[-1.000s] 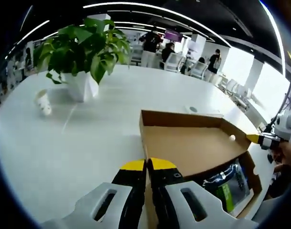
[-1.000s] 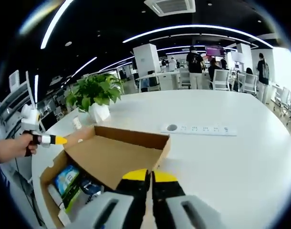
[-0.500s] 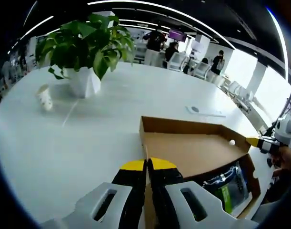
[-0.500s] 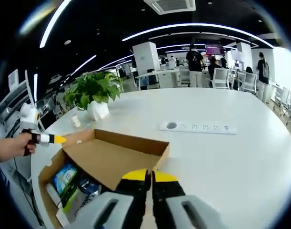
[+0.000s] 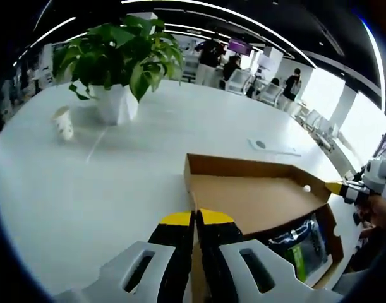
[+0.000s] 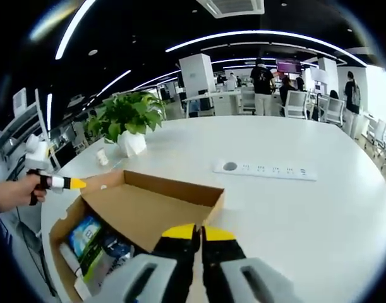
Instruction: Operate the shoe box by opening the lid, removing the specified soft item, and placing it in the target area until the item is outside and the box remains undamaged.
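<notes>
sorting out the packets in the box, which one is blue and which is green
In the right gripper view the blue packet lies against the box's far-left wall; the green packet sits beside it, closer to the claw.

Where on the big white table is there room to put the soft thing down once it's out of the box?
Lots of bare table lies between the shoe box and the power strip, and beyond the strip too. In the left gripper view, another wide patch stretches from the box to the potted plant and paper cup. Inside the box it's crowded with packets.

One open shoe box point(image 5: 256, 202), one potted plant point(image 5: 117, 60), one paper cup point(image 5: 64, 122), one power strip point(image 6: 265, 170), two grippers point(image 5: 196, 221) point(image 6: 196, 235)
</notes>
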### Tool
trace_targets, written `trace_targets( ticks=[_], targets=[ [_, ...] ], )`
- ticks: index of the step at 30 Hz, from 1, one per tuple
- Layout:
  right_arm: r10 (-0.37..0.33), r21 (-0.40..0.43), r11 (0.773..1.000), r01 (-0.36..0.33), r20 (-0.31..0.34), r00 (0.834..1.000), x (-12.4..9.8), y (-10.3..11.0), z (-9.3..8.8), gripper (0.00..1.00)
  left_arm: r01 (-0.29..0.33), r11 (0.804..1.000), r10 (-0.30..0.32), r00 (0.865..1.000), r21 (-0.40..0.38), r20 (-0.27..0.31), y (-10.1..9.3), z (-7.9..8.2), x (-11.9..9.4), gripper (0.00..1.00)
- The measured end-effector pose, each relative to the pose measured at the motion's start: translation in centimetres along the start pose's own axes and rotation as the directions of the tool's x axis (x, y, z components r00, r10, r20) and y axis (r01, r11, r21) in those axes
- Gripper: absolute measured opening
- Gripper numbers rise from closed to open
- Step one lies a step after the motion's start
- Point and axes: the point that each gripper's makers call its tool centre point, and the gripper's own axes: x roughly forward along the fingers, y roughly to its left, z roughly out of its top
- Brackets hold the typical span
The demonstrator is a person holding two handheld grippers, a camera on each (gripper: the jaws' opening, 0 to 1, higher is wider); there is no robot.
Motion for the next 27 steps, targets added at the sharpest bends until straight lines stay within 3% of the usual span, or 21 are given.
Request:
trace_targets(
  ticks=[4, 9, 17, 27],
  targets=[
    [0.000, 0.011, 1.000, 0.000, -0.004, 1.000, 0.0, 0.0, 0.1, 0.00, -0.020, 1.000, 0.020, 1.000, 0.017, 0.008, -0.2, -0.1, -0.3, 0.01],
    [0.008, -0.041, 0.999, -0.008, -0.010, 1.000, -0.3, 0.5, 0.3, 0.00, -0.036, 0.996, 0.034, 0.999, 0.083, 0.026, -0.3, 0.1, -0.9, 0.01],
    [0.043, -0.055, 0.998, -0.042, 0.027, 0.999, -1.1, 1.2, 1.3, 0.05, -0.038, 0.995, 0.031, 0.997, 0.091, 0.075, -0.3, 1.6, -2.5, 0.03],
    [0.103, -0.133, 0.986, -0.100, 0.017, 0.994, -2.8, 3.6, 1.1, 0.11, -0.014, 0.991, 0.007, 0.998, 0.133, 0.057, -1.4, 0.3, -4.6, 0.07]
  ],
)
